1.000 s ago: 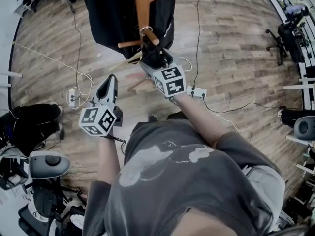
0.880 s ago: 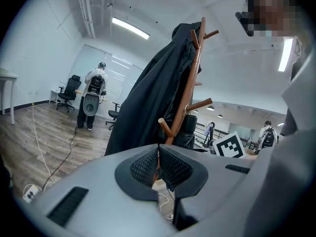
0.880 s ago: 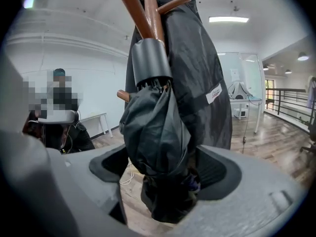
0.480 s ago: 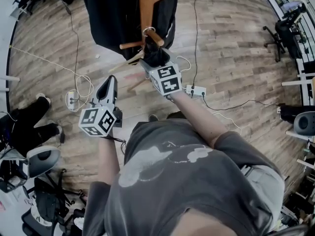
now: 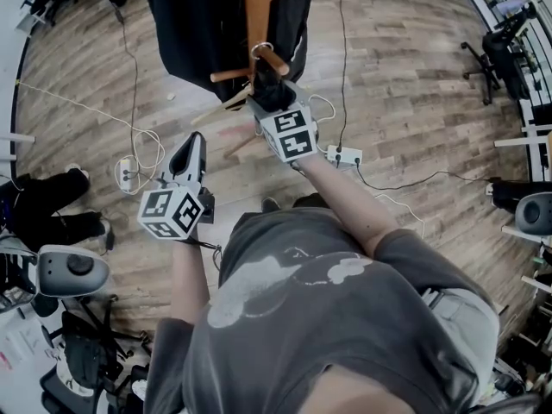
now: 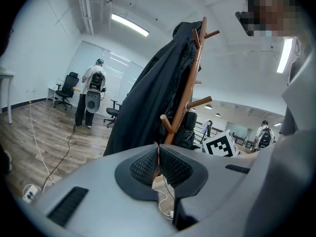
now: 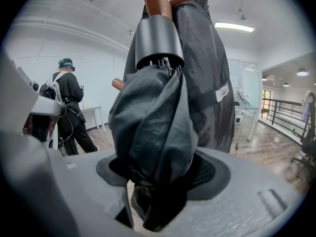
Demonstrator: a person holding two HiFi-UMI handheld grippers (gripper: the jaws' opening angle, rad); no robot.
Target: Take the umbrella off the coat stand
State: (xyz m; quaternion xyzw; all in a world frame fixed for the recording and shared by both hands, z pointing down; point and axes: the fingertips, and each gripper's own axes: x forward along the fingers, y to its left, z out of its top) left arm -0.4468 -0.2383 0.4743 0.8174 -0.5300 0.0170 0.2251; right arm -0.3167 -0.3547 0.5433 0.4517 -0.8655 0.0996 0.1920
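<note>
Right tool (image 5: 270, 97) just closing onto umbrella (image 7: 153, 127) at coat stand (image 5: 257, 7); squeeze firm, then lift loop (image 5: 260, 49) off peg (image 5: 274, 62). Left tool (image 6: 158, 162) jaws together, empty.

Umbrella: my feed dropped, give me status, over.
Left gripper shut, empty. Right gripper jaws have just been closing, pads on folded umbrella. Umbrella hangs from coat stand peg, not yet lifted. Black coat right behind it.

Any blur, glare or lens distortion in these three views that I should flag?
Head view: strong fisheye curving of the wooden floor, with even light and a sharp image. Left gripper view: a round dark vignette at the corners and a bright ceiling light, but no washout. Right gripper view: the umbrella is very close and dark, its folds show little detail, and the bottom edge is slightly soft.
</note>
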